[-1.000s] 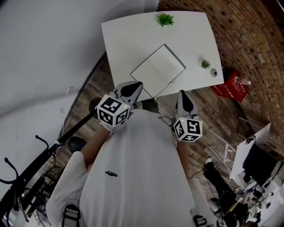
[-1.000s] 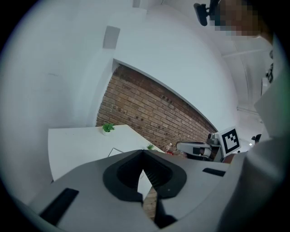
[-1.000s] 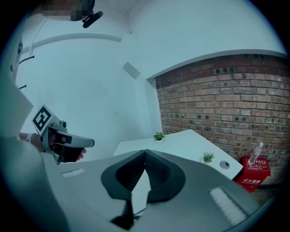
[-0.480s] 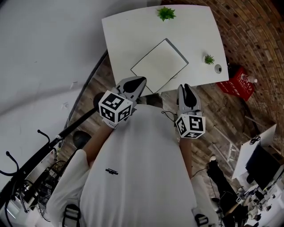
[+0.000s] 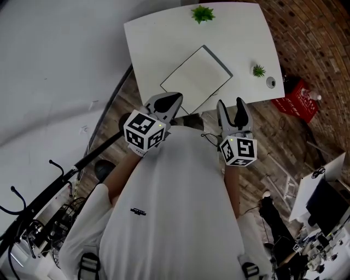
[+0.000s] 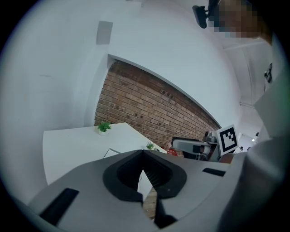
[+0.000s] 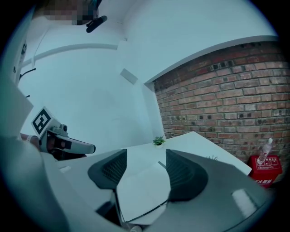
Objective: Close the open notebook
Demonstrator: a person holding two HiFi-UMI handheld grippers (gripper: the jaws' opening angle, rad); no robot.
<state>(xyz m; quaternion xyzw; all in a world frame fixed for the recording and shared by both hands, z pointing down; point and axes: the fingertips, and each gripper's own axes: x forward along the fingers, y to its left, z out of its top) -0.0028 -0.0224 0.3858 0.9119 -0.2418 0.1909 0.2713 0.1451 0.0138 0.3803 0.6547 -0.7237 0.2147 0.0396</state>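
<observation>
The open notebook (image 5: 196,79) lies flat on the white table (image 5: 158,38), blank pages up, one corner toward the near edge. My left gripper (image 5: 174,98) hovers at that near edge, just short of the notebook's left corner, jaws shut and empty (image 6: 144,153). My right gripper (image 5: 230,104) is beyond the table's edge, to the right of the notebook's near corner. Its jaws are opening with nothing held. In the right gripper view the notebook (image 7: 140,190) shows through the gap of the right gripper (image 7: 145,167), farther off.
A green potted plant (image 5: 203,13) stands at the table's far edge. A smaller plant (image 5: 258,70) and a small round object (image 5: 270,82) sit near the right edge. A red crate (image 5: 299,102) rests on the wooden floor by the brick wall.
The right gripper's jaws have gone from shut to wide apart. Both grippers have edged forward toward the table's near edge.
</observation>
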